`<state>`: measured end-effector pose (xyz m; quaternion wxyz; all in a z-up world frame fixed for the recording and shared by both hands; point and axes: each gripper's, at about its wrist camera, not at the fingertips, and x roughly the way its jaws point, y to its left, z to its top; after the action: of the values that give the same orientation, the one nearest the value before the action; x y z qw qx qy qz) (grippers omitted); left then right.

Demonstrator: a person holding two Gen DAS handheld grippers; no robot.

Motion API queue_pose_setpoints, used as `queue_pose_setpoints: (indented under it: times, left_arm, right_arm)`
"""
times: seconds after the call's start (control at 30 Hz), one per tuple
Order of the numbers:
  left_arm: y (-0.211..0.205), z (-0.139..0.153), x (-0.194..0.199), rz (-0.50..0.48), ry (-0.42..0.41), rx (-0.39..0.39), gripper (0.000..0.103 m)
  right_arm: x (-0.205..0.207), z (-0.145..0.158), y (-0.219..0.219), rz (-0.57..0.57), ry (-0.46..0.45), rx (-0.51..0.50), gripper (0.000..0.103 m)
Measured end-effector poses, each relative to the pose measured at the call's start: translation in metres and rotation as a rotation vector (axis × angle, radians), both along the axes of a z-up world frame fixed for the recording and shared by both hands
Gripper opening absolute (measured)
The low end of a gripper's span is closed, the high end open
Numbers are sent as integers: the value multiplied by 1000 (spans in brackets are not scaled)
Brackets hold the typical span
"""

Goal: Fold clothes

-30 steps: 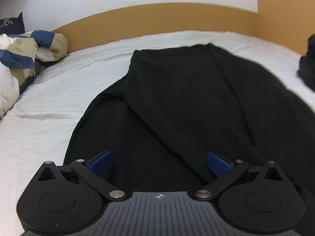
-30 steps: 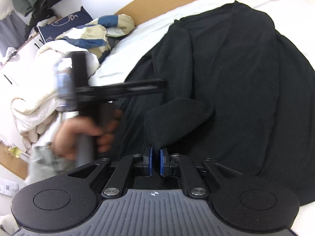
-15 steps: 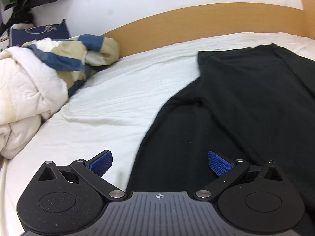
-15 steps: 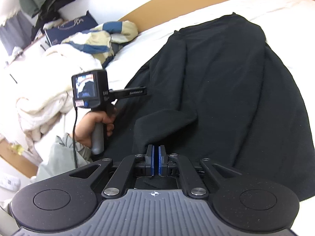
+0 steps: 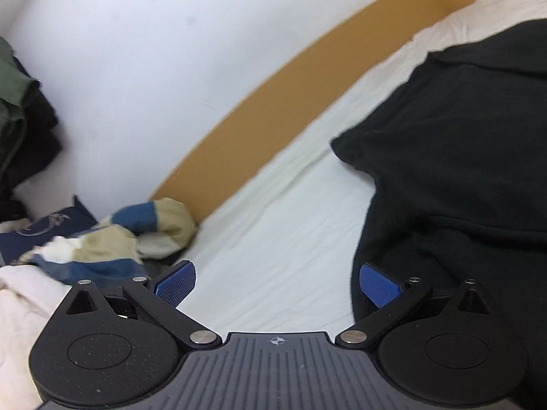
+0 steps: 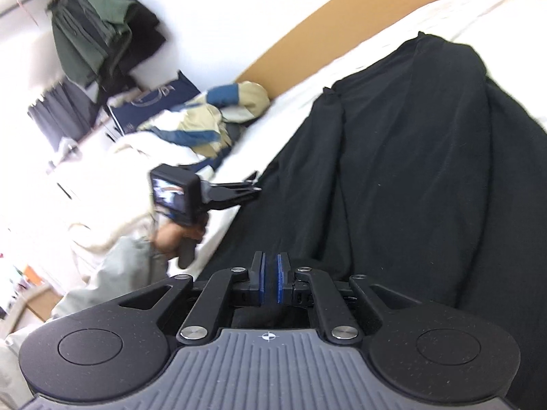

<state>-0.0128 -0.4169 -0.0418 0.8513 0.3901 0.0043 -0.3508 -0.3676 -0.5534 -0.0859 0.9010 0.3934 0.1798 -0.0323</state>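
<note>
Nearest, the right gripper (image 6: 270,273) has its blue pads almost together and just easing apart, with a fold of the black garment (image 6: 410,171) nipped in the thin slit between them. The garment is large, matt, soft and knit-like. It lies spread over the right half of a bed, on a white sheet (image 5: 273,239), and runs from the near edge to well up the mattress. Long lengthwise folds cross it, and one side panel is folded over the middle.

To the left, a hand (image 6: 174,239) in a pale sleeve holds the left gripper (image 5: 277,283), its claw released and spread wide. It hovers over bare sheet, with its right pad at the garment's left edge.

Farther left lies a crumpled blue and beige bundle (image 5: 136,239). At the far side, a tan wooden headboard (image 5: 273,109) stands against a white wall.
</note>
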Motion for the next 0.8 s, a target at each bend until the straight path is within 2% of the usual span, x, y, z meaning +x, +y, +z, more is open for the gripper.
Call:
queue_pose_setpoints:
  times: [0.13,0.27,0.43,0.5,0.53,0.7,0.8]
  left_arm:
    - [-31,-2,9,-42,-8,-14,102]
    - [-47,5,10,-169,25,62,97]
    - [-21,28,20,-299,163,165,98]
    - [-15,23,15,-323,146,208,98]
    - [-17,20,13,-318,135,215,99]
    - [-47,7,7,-228,72,151,103]
    - [-58,6,14,-110,78,86,103]
  right_arm:
    - [2,-8,-11,2,-5,30,9]
    - [0,-12,-20,-6,-24,78,9]
    - [-5,-13,-21,-1,-27,86,9]
    - [-2,-12,-20,15,-33,90,10]
    - [1,-12,-19,22,-37,91,11]
    - [9,-12,-16,21,-59,104,16]
    - [6,-16,-18,-5,-49,121,16]
